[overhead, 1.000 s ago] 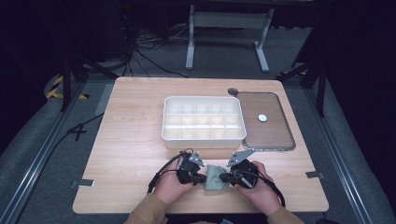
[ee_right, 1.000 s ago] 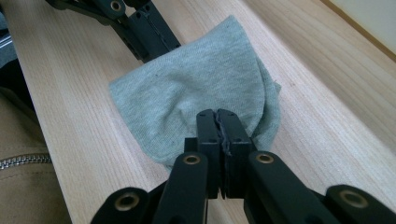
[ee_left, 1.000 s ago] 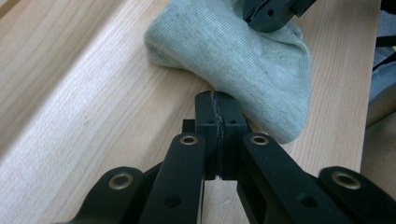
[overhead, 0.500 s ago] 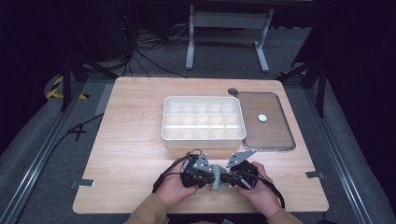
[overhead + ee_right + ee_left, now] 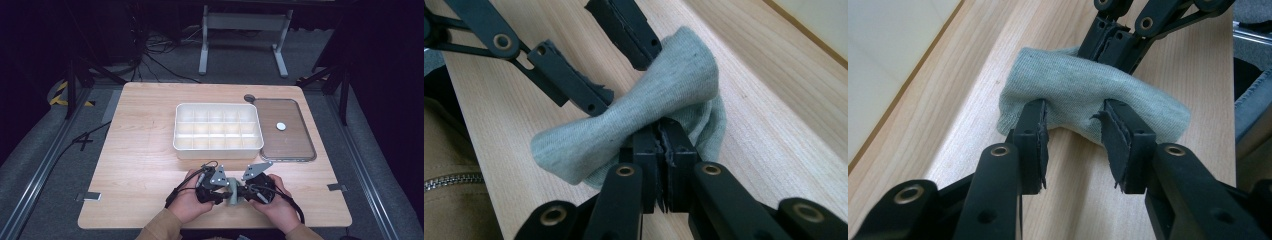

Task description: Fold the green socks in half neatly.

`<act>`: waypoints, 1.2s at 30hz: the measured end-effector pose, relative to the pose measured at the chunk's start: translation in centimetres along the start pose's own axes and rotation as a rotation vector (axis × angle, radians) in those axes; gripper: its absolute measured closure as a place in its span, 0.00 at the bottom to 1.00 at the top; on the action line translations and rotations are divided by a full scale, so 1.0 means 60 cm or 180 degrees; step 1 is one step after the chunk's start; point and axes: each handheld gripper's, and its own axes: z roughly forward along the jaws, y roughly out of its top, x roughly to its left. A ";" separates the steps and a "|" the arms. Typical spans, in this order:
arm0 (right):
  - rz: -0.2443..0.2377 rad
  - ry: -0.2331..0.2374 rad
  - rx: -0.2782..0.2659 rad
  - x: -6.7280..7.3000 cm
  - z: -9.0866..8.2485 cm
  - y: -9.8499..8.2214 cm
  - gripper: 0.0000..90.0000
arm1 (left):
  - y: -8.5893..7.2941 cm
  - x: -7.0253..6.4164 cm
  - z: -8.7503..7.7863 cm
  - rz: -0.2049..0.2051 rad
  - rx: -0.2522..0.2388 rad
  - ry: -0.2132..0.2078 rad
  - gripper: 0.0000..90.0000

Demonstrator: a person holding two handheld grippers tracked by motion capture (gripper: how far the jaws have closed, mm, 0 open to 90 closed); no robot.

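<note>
Sock: a grey-green sock, folded over on itself, at the table's 6 o'clock edge, lifted between the two grippers.
Left gripper: left gripper has its jaws parted about halfway and has just been opening; the fabric lies across the tips, and the pads no longer pinch it.
Right gripper: right gripper has its jaws pressed together on a fold of the sock.
High view: both hands meet at 6 o'clock, the sock a small grey patch between the left gripper and the right gripper; a white compartment box sits at table centre, a brown tray at its 3 o'clock, with a white disc on it.
Gripper views: these show the knit ribbing and the pinch; the right gripper view also shows a tan sleeve with a zip at 8 o'clock.
Long axis: in the right gripper view the sock runs from 8 o'clock to 2 o'clock, its wider end pointing to 2 o'clock.
</note>
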 end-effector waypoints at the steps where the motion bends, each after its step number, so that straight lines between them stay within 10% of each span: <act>1: 0.0006 0.0001 -0.0005 0.000 0.000 0.000 0.96 | 0.001 -0.001 0.000 0.0027 -0.0023 0.0009 0.70; 11: 0.0039 -0.0010 0.0006 -0.003 -0.004 -0.001 0.87 | 0.004 -0.004 -0.001 -0.0008 -0.0049 0.0008 0.66; 20: 0.0340 -0.0143 -0.0239 -0.046 -0.090 -0.017 0.82 | 0.004 -0.003 0.001 -0.0019 -0.0006 0.0025 0.67; 25: 0.0552 -0.0139 0.0028 -0.074 -0.067 -0.047 0.89 | 0.005 -0.003 0.003 -0.0007 0.0018 0.0028 0.67; 36: 0.0337 0.0039 0.0139 -0.044 -0.039 -0.031 0.97 | 0.012 -0.006 0.014 0.0046 -0.0071 0.0036 0.67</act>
